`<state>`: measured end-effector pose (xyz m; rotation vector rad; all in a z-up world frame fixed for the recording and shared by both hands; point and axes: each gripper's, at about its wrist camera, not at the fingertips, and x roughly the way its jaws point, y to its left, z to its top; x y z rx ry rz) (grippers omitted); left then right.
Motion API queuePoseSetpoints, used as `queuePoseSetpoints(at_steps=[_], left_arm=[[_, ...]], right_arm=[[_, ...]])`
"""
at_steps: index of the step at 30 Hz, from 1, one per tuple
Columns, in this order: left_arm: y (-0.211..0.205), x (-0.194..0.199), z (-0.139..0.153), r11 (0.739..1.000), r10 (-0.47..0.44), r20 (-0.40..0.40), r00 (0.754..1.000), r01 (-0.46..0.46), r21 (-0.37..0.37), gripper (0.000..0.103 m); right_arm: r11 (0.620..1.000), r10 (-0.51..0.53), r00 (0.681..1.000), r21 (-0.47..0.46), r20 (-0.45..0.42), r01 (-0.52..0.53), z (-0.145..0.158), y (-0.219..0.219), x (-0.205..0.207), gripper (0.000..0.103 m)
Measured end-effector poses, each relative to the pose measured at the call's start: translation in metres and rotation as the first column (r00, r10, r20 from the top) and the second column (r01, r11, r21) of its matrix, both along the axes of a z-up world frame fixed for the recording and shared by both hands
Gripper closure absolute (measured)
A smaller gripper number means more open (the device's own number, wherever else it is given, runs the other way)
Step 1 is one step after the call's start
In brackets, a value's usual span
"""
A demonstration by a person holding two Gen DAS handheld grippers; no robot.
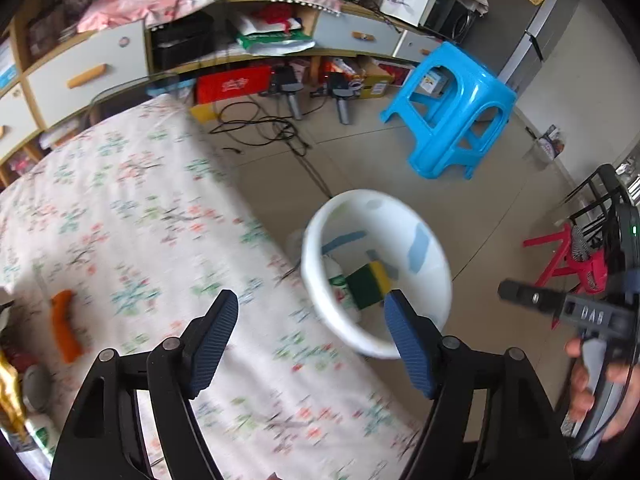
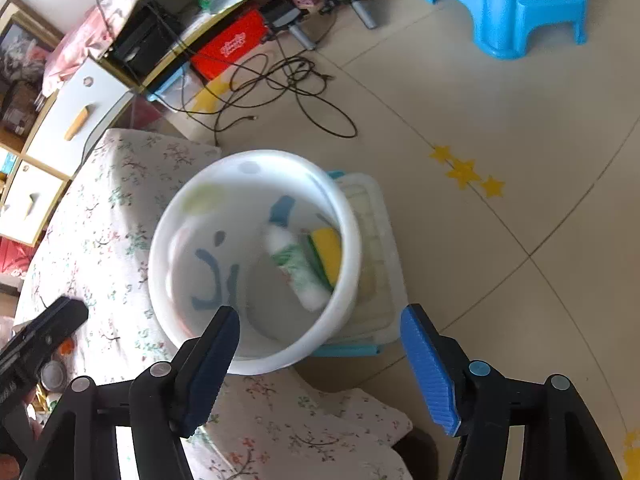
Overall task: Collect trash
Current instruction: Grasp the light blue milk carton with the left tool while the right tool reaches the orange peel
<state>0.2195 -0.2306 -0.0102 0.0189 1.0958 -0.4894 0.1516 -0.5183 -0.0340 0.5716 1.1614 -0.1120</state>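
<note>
A white bin [image 1: 360, 195] [image 2: 256, 156] stands just off the edge of the flower-cloth table [image 1: 132, 208] [image 2: 104, 220]. Inside it lie a yellow-and-green sponge [image 1: 370, 282] [image 2: 328, 250] and a white bottle with a green label [image 1: 336, 276] [image 2: 298, 268]. My left gripper [image 1: 311, 298] hovers open over the table edge beside the bin, nothing between its fingers. My right gripper [image 2: 319, 312] is open above the bin's near rim, holding nothing. On the table's left lie an orange-handled item [image 1: 66, 324], a gold wrapper [image 1: 8, 392] and a small white bottle [image 1: 40, 436].
The bin rests on a clear plastic box with blue trim [image 2: 372, 248]. A blue stool [image 1: 452, 108] [image 2: 516, 4], loose cables [image 1: 272, 128] [image 2: 288, 88] and a red stool [image 1: 568, 256] are on the tiled floor. Cluttered shelves line the far wall.
</note>
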Motion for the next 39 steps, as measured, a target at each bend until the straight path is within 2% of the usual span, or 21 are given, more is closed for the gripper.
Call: queuePoseSetpoints(at_steps=[3, 7, 9, 18, 22, 26, 30, 35, 39], left_arm=[[0.025, -0.007, 0.007, 1.000, 0.018, 0.021, 1.000, -0.018, 0.021, 0.014], [0.063, -0.018, 0.015, 0.998, 0.054, 0.044, 0.998, -0.056, 0.042, 0.010], [0.085, -0.024, 0.018, 0.996, 0.076, 0.050, 0.996, -0.078, 0.047, 0.004], [0.175, -0.046, 0.024, 0.981, 0.166, 0.077, 0.983, -0.173, 0.086, 0.000], [0.219, -0.050, 0.025, 0.968, 0.229, 0.082, 0.970, -0.236, 0.089, 0.000], [0.266, -0.051, 0.025, 0.940, 0.320, 0.096, 0.943, -0.329, 0.095, 0.000], [0.315, -0.050, 0.017, 0.882, 0.440, 0.119, 0.890, -0.453, 0.132, 0.000], [0.369, -0.045, -0.001, 0.814, 0.561, 0.049, 0.826, -0.561, 0.148, 0.000], [0.395, -0.041, -0.017, 0.788, 0.613, -0.043, 0.789, -0.605, 0.115, 0.000]], right_arm=[[0.999, 0.023, 1.000, -0.026, 0.011, -0.023, 0.006, 0.013, 0.005, 0.030], [0.997, 0.059, 0.998, -0.054, 0.011, -0.059, 0.009, 0.037, 0.014, 0.028], [0.995, 0.078, 0.997, -0.065, 0.008, -0.078, 0.009, 0.047, 0.019, 0.028], [0.977, 0.182, 0.983, -0.114, -0.003, -0.181, 0.010, 0.109, 0.039, 0.025], [0.966, 0.223, 0.975, -0.130, -0.010, -0.222, 0.009, 0.138, 0.047, 0.024], [0.954, 0.263, 0.964, -0.145, -0.022, -0.264, 0.006, 0.168, 0.058, 0.022], [0.941, 0.299, 0.953, -0.156, -0.035, -0.301, 0.002, 0.198, 0.067, 0.021], [0.927, 0.339, 0.940, -0.153, -0.049, -0.342, -0.004, 0.233, 0.081, 0.021], [0.916, 0.364, 0.929, -0.158, -0.061, -0.369, -0.009, 0.263, 0.094, 0.020]])
